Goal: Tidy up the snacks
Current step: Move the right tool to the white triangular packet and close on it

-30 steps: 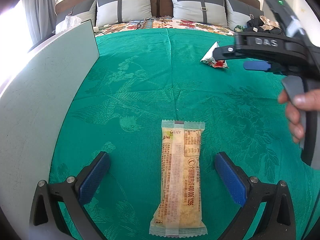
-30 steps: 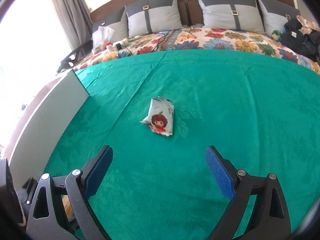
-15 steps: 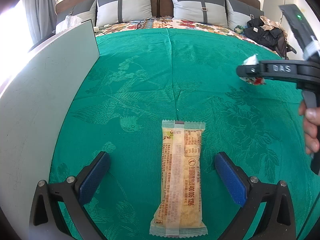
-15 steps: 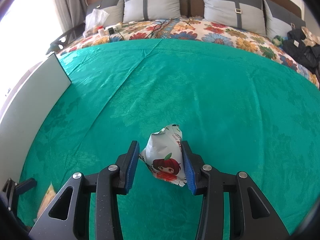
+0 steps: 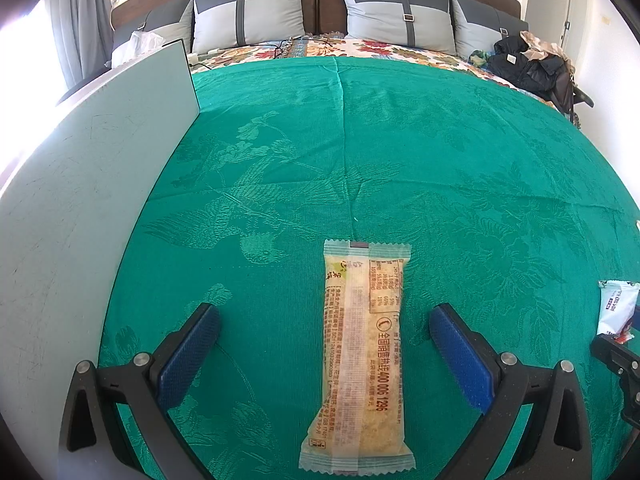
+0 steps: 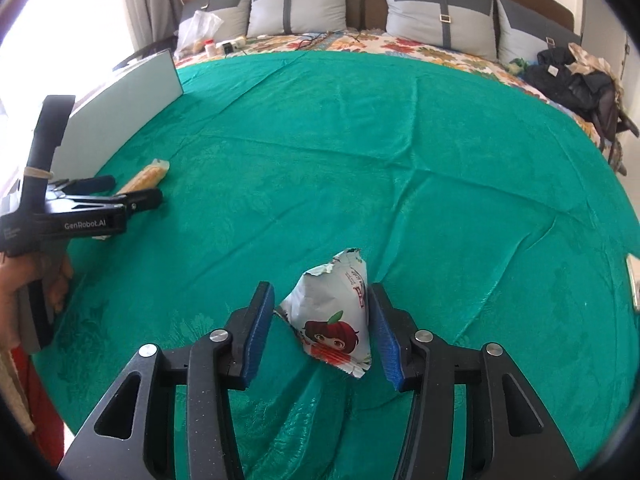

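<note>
A long yellow snack bar lies lengthwise on the green bedspread. My left gripper straddles it, open, with both pads well clear of the wrapper. A white packet with a red cartoon face stands between the jaws of my right gripper. These jaws are opening: the right pad still touches the packet and the left pad stands a little off it. The same packet shows at the right edge of the left wrist view. From the right wrist view the left gripper hovers over the bar.
A pale grey board stands upright along the bed's left side. Grey pillows line the headboard, and dark clothes are heaped at the far right. A plastic bag and small bottles sit at the back left. A hand holds the left gripper.
The right gripper closed around the white packet, swept with it to a spot near the left gripper's right side, and its jaws have since widened. The left gripper and the bar stayed put.
</note>
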The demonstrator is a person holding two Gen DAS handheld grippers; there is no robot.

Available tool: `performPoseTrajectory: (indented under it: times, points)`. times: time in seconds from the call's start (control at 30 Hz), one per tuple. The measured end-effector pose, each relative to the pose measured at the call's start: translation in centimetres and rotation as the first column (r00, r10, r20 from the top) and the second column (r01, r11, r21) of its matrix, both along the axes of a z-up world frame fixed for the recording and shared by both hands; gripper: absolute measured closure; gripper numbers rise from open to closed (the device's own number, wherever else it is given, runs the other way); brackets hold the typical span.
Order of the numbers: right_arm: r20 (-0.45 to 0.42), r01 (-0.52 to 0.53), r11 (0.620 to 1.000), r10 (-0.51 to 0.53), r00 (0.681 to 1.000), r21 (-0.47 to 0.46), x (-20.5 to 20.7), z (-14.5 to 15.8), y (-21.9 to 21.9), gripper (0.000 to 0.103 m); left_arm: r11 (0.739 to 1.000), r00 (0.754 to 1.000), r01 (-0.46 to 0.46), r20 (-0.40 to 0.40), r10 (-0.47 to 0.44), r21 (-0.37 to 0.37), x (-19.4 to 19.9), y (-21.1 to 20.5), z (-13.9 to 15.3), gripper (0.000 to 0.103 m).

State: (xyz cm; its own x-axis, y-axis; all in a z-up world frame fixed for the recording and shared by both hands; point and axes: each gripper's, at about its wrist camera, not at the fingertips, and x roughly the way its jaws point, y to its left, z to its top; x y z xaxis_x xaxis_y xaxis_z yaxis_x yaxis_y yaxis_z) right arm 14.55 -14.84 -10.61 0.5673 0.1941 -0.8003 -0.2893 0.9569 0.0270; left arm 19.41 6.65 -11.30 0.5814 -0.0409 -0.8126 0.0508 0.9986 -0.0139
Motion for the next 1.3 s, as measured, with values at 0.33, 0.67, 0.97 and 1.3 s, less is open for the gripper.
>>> performPoseTrajectory:
  times: [0.33,0.67,0.97,1.3]
  points:
    - [0.008,0.003,1.000,-0.003,1.000,-0.028,0.33,-0.67,0.44,0.014,1.000,1.000,0.000,0.000,0.000,0.000,0.01,0.01,-0.03,0.000]
    - [0.001,-0.004,1.000,0.004,1.000,-0.025,0.44,-0.71,0.62,0.009,1.000,1.000,0.000,0.000,0.000,0.001,-0.01,0.00,-0.04,0.000]
    - [0.001,-0.003,1.000,0.003,1.000,-0.025,0.45,-0.70,0.65,0.009,1.000,1.000,0.000,0.001,0.000,0.000,0.01,0.00,-0.07,0.000]
    - [0.002,-0.001,1.000,0.001,1.000,-0.031,0.47,-0.82,0.96,0.009,1.000,1.000,0.000,0.001,0.000,0.001,0.00,0.00,-0.08,0.000]
